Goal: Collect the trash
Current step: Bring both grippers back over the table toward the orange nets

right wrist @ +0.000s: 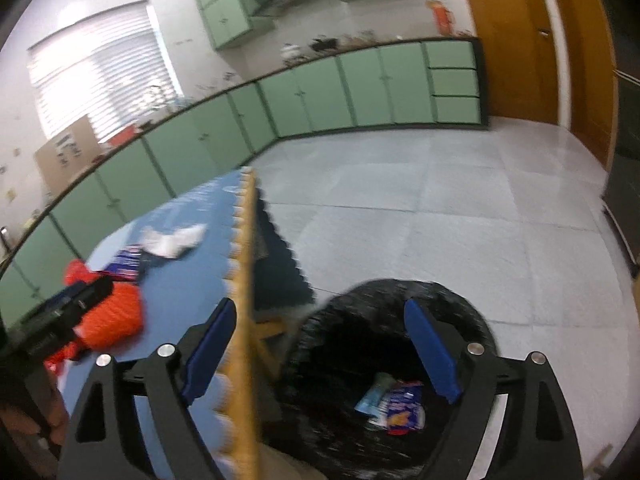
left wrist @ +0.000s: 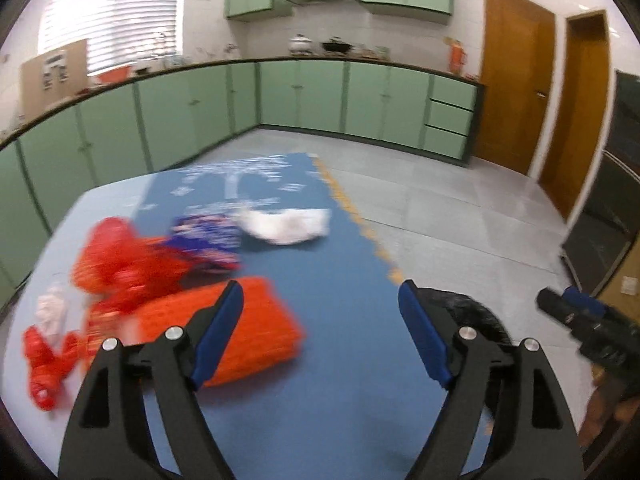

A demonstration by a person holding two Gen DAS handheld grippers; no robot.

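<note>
On the blue tablecloth: orange packet, near-left, just beyond the left gripper, jaws wide and empty; white wrapper farther off. Best approach: straddle the packet squarely before closing. Right gripper, likewise wide and empty, hangs above the black-lined bin, wrappers inside.

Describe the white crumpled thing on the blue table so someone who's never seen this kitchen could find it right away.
Start at the table with the blue cloth in front of the green cabinets. Along its far half, near the yellow-trimmed edge, lies a white crumpled paper, just right of a blue-and-red wrapper. It is the largest white piece there; the trash beside it is mostly red or orange.
</note>
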